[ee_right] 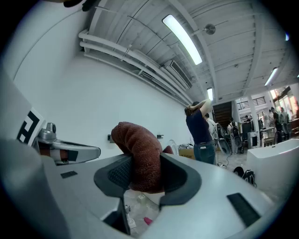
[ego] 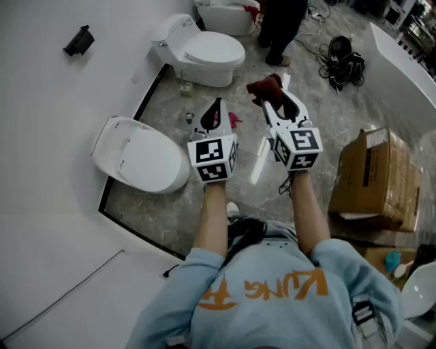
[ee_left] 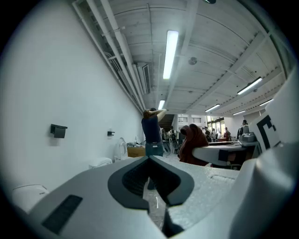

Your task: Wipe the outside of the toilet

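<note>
Three toilets along the white wall: nearest toilet far left, lid down; second toilet beyond it; third toilet at the top edge. Left gripper clenched on nothing, over the floor just right of the nearest toilet. Right gripper beside it, pinching one dark red cloth, clear of every toilet. One cardboard box far right.

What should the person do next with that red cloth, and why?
Probably swing the right gripper left and down toward the nearest toilet: its jaws clamp the red cloth, which is up in the air, touching no toilet yet.
</note>
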A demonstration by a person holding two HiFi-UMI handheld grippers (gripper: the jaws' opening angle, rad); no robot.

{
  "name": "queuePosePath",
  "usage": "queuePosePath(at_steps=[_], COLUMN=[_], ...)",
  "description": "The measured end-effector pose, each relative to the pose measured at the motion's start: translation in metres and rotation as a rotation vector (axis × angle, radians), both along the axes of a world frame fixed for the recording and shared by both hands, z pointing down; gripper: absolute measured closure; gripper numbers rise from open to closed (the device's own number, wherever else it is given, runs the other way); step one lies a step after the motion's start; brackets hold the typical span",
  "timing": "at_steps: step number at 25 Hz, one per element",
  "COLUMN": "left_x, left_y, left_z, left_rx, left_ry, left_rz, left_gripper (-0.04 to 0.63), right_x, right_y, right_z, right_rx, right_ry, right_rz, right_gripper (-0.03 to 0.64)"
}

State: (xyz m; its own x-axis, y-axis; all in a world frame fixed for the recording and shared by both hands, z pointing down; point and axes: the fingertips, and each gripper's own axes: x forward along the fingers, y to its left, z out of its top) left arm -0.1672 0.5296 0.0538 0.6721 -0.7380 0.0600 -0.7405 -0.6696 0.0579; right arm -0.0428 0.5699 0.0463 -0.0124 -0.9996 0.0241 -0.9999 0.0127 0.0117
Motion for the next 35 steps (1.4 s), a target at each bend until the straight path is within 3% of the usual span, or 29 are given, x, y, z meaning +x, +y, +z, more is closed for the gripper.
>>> queuePosePath(at_steps=[5,8,15,21,29,35], left_x=[-0.006,-0.014,-0.065,-0.090,-0.105,-0.103], left_y=[-0.019,-0.035,-0.088,-0.122,-0.150,-0.170], left_z=[0.005,0.010,0.032,0.044,0.041,0.033], left_rx=[-0.007,-0.018,-0.076,-0.101,-0.100,-0.065], left_ry=[0.009,0.016,0.039,0.065,0.116,0.106], left_rz=[0.002,-0.007,-0.095,-0.121,-0.137,-0.132], left_gripper=[0.597,0.597,0.597,0.597,0.597,0.597], right_x=[-0.005,-0.002,0.003,-0.017,-0.026,-0.026], right_y=[-0.017,-0.029,-0.060,-0.092,-0.121,-0.151], right_z=[0.002,0.004,0.014,0.026,0.014,0.007], right_rx=[0.004,0.018,-0.001,-0.041,-0.041,-0.016], right_ry=[0.009,-0.040,-0.065,-0.041,0.006,0.000], right_rz=[0.000,0.032,0.096,0.084,0.068,0.040], right_gripper=[0.457,0.459,0.459,0.459,0.459,0.459])
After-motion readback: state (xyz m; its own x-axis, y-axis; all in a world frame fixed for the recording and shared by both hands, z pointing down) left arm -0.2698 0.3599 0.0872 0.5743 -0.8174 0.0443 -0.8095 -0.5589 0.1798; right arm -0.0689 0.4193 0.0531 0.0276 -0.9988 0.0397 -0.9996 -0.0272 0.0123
